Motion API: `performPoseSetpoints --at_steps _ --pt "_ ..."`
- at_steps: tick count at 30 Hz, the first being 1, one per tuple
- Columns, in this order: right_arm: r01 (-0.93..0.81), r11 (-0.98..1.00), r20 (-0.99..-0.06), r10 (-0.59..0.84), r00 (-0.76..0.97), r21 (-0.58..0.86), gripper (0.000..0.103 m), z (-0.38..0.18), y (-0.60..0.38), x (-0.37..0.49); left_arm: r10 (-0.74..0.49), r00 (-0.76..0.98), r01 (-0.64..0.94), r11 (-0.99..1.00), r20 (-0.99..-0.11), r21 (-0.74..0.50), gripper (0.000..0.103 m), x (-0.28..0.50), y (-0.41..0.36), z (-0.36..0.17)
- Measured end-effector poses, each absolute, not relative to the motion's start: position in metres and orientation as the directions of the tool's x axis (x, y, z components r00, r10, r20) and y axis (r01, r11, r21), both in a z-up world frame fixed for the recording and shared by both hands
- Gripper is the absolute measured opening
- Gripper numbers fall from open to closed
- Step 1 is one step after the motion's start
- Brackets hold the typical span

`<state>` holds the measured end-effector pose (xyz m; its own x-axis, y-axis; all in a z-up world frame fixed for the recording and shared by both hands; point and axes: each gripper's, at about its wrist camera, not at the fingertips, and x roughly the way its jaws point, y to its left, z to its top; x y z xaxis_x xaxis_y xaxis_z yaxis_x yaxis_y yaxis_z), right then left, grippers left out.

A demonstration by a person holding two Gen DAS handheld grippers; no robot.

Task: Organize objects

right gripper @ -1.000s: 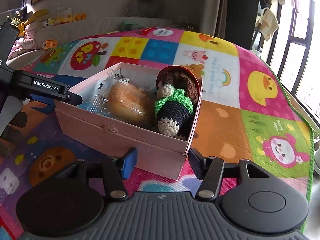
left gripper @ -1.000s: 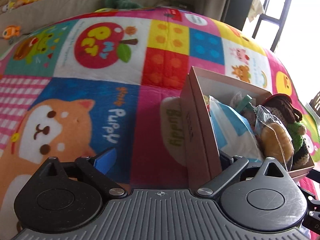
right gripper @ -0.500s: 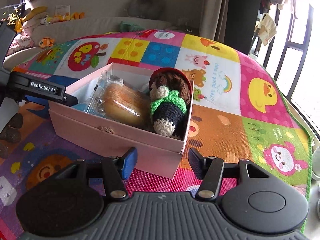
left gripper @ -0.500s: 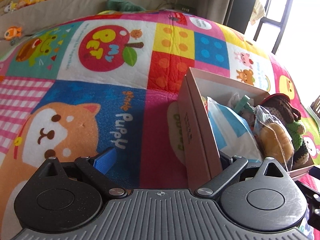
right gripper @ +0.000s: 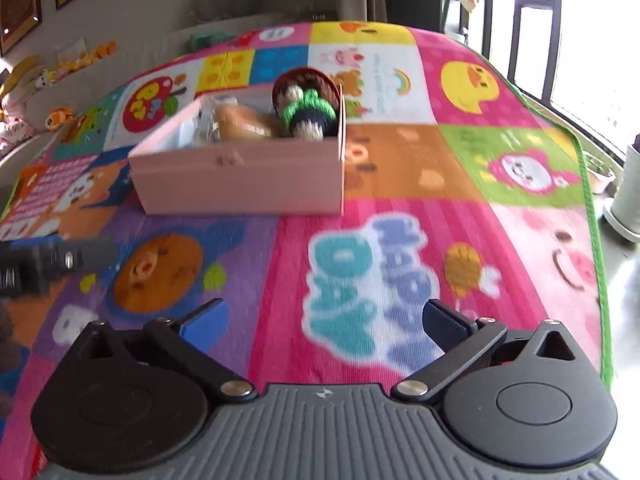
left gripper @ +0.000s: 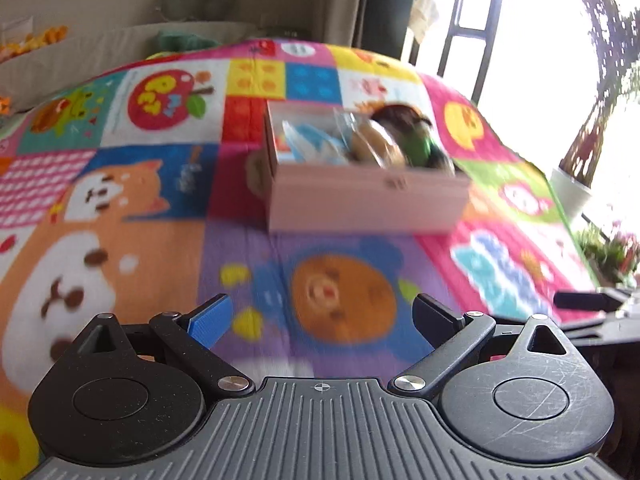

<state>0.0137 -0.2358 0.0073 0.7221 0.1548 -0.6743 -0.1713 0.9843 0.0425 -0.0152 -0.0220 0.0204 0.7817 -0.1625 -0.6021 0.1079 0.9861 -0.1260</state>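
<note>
A pink box stands on the colourful play mat. Inside it lie a crocheted doll with a green scarf, a wrapped bun and blue-and-white packets. My left gripper hangs open over the mat, well short of the box, nothing between its fingers. My right gripper is likewise back from the box, its jaws opening wide and empty. The left gripper's finger shows at the right wrist view's left edge.
A sofa with soft toys lines the far side of the mat. Window frames and potted plants stand to the right. The mat's green edge runs along bare floor.
Both grippers let go of the box walls and drew back from it. The box now sits farther off in both views. Both sets of jaws stand wider than before.
</note>
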Motion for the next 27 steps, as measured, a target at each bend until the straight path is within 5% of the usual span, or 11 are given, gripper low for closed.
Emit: performPoseSetpoints --at_steps 8,27 --pt "-0.116 0.993 -0.692 0.082 0.717 -0.003 0.103 -0.008 -0.229 0.013 0.029 0.776 -0.029 1.0 -0.63 0.011 0.1 -0.002 -0.034 -0.006" --pt "-0.141 0.99 -0.638 0.113 0.762 0.007 0.103 -0.015 -0.223 0.046 0.042 0.774 -0.039 0.999 -0.632 0.018 0.102 0.023 -0.037 -0.007"
